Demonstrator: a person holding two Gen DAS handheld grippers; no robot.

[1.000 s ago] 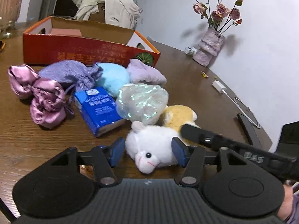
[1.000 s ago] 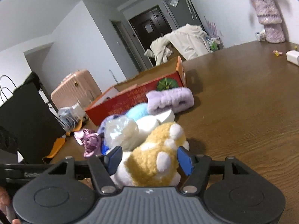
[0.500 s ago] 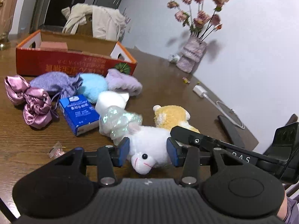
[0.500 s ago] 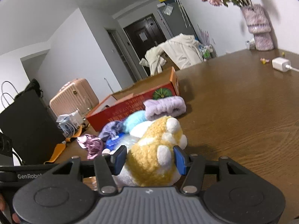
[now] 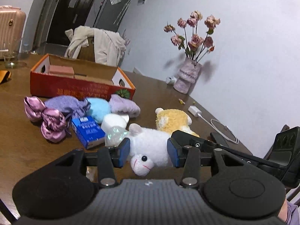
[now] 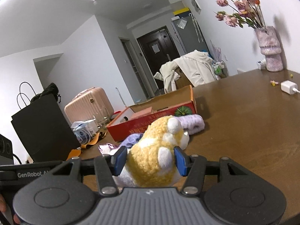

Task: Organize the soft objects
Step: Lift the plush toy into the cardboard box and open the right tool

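- Left tongs (image 5: pixel 148 154) are pinching the white plush (image 5: pixel 150 150), blue pads pressed into both its sides, face pointing back toward the camera. A second ago the pads stood wider and the toy lay on the counter (image 5: pixel 22 150); now it's lifted clear.
- Right tongs (image 6: pixel 150 157) are pinching the yellow plush (image 6: pixel 153 153) the same way, pads squeezed in tighter than before, and it's off the counter too.
- From the left wrist view the yellow plush sits just behind and to the right of the white one, with the right tongs' black body right under it.
- Just past that, the iridescent crinkly thing (image 5: pixel 115 136) has dropped lower and left in view, and a white fluffy ball (image 5: pixel 113 121) shows behind it, which was hidden before.
- Blue carton (image 5: pixel 88 131), pink satin scrunchies (image 5: pixel 46 118), purple knit pouch (image 5: pixel 67 105), light blue puff (image 5: pixel 98 108) and lilac headband (image 5: pixel 124 106) lie where they were, just in front of the red box (image 5: pixel 80 88).
- Farthest back, the vase of dried roses (image 5: pixel 187 76) stands by the wall.
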